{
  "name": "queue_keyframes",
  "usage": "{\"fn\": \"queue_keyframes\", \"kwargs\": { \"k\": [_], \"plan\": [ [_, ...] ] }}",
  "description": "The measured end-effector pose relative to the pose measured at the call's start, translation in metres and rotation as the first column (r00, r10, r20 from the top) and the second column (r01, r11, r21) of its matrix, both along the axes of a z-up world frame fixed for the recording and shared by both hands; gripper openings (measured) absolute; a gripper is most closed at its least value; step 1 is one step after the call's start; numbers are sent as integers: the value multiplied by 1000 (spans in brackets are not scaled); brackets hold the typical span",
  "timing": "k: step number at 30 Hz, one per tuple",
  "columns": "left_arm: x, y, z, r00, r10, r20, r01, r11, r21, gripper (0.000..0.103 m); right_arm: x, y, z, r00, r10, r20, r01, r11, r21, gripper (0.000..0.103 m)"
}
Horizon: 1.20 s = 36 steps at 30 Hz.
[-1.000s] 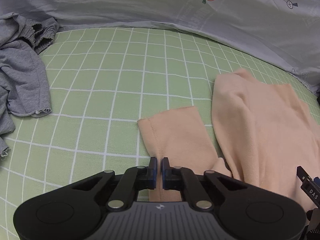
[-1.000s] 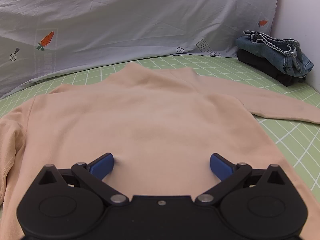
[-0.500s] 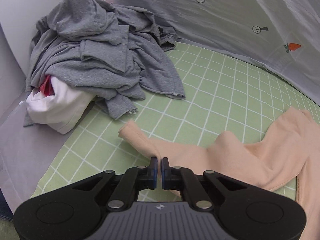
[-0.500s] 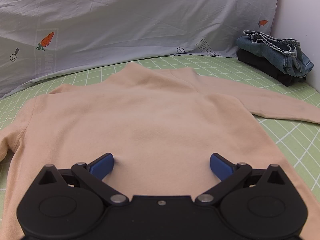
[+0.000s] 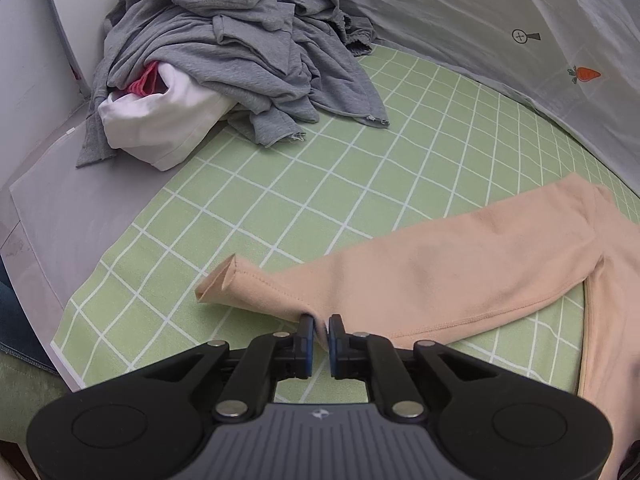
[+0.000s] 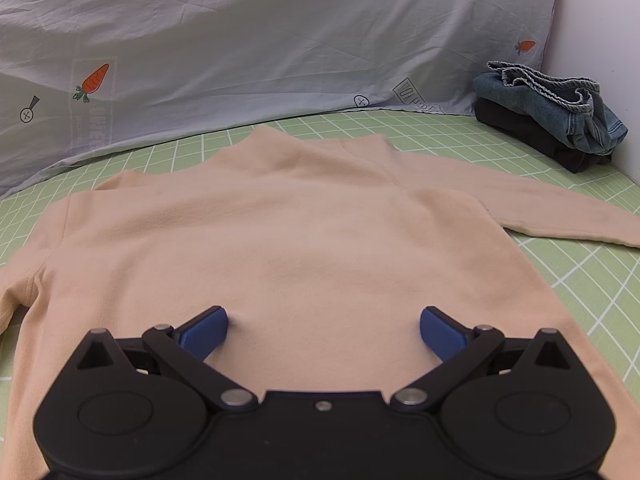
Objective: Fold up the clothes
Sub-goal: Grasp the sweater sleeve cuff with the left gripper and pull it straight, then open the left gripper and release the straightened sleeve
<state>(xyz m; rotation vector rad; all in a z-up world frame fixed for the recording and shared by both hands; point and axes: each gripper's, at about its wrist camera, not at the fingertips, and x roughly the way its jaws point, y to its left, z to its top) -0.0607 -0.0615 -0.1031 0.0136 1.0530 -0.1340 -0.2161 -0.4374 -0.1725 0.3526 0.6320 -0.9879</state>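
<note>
The peach sweater (image 6: 304, 240) is lying spread flat on the bed (image 5: 320, 184), unfolded. The left claw (image 5: 319, 330) is opening off the sleeve (image 5: 420, 280) stretched toward nine o'clock; the right claw (image 6: 323, 326) is gaping empty over the body. Every fold is remaining.

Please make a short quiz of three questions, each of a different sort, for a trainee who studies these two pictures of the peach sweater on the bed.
1. True or false: the right hand-held gripper is closed on the peach sweater.
2. Which part of the sweater lies between the fingers of the left hand-held gripper? A) collar B) sleeve near its cuff C) bottom hem
3. Fill in: folded jeans lie on a ____ folded garment.

Key
1. False: its jaws stand wide apart over the sweater's body.
2. B: the jaws are opening, with the sleeve fabric between them.
3. Black.
</note>
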Motion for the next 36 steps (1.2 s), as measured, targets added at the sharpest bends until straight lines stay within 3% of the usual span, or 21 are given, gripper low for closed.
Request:
{"fn": "queue_keyframes", "kwargs": {
  "k": [8, 16, 24, 27, 30, 36],
  "plan": [
    [4, 16, 13, 996, 44, 77, -38, 996, -80, 22, 0, 0, 0, 1000, 0, -1, 0, 1000, 0, 103],
    [8, 20, -31, 990, 94, -104, -100, 994, -47, 25, 0, 0, 0, 1000, 1, -1, -1, 1000, -1, 103],
    [1, 14, -28, 989, 115, -98, -118, 993, -23, 26, 0, -3, 2, 999, 36, -4, -36, 999, 10, 103],
    [2, -5, -18, 994, 73, -79, -75, 997, -26, 26, -1, -9, 5, 995, 96, -10, -96, 995, 28, 103],
    [5, -42, -4, 999, -35, -38, 34, 999, -30, 29, 0, -29, 15, 975, 216, -44, -212, 974, 86, 103],
    [27, -148, 3, 965, -258, 38, 259, 965, -29, 34, 6, -95, 39, 965, 246, -90, -248, 969, -9, 102]
  ]
}}
